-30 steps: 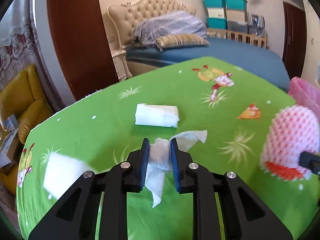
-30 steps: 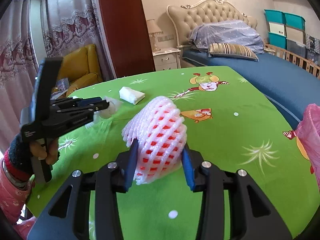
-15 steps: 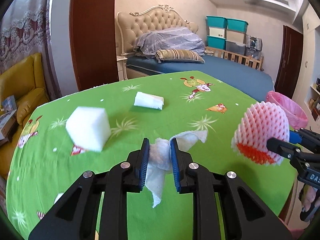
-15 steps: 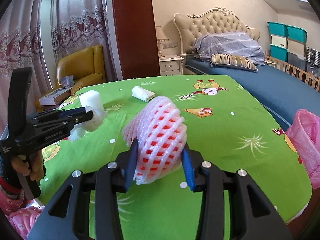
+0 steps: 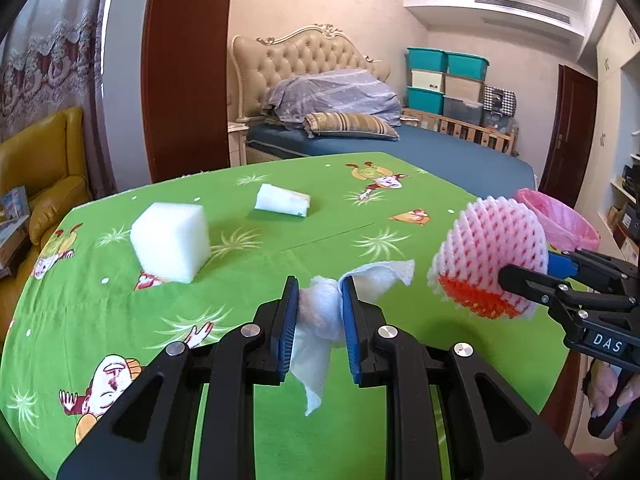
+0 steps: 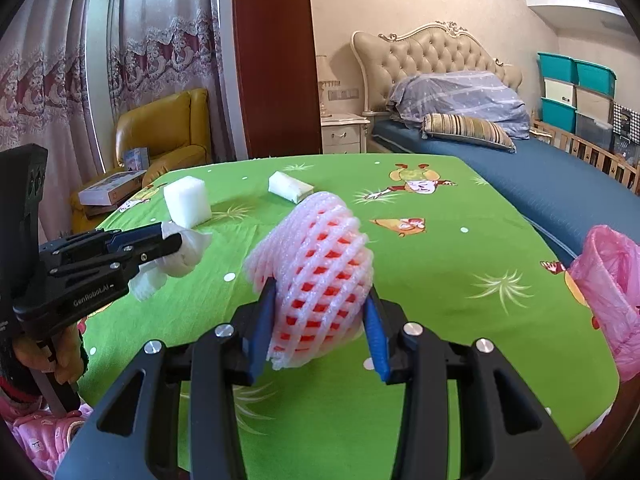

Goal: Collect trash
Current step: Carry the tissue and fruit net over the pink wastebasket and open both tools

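White crumpled tissue [image 5: 320, 312] pinched in left tool [image 5: 319, 316] above green counter [image 5: 248, 248] | right tool [image 6: 320, 320] clamps pink foam fruit net [image 6: 316, 276] | foam block [image 5: 170, 236], small wrapper [image 5: 282, 205] lie on counter | pink-lined bin [image 6: 612, 292] at counter's right edge

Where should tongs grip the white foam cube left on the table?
Across two opposite upright faces of the white foam cube, coming down from above. It sits flat on the green tablecloth, sides exposed and nothing touching it; the foam looks soft, so probably close gently.
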{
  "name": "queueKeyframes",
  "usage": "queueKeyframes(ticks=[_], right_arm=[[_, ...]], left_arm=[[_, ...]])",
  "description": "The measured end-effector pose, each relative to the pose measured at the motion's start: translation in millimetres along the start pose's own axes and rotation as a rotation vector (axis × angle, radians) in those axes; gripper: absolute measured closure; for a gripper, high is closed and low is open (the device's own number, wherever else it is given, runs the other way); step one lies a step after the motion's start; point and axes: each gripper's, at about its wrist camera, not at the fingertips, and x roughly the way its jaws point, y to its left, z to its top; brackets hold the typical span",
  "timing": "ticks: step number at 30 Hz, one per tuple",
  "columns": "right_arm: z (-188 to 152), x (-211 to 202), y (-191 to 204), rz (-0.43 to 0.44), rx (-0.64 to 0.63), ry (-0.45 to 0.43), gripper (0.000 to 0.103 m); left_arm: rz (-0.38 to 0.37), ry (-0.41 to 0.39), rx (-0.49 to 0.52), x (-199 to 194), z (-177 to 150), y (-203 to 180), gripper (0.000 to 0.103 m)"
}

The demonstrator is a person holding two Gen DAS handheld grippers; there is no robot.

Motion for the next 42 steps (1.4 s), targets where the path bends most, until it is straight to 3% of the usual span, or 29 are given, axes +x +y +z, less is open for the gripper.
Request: queueKeyframes(ticks=[19, 32, 42], right_arm=[[-7, -46, -54, -0.095, 0.066, -0.087, 0.063], [-17, -77, -110, -0.208, 0.138, -0.123, 0.063], [-28, -107, -160, -0.311, 0.202, -0.158, 0.063]], left_arm=[[-0.083, -0.01, 0.122, -2, 12, -53, 0.083], [-0.234, 0.047, 0.171, 20, 30, -104, 0.083], [-0.35, 0.081, 0.24, 52, 56, -176, 0.083]])
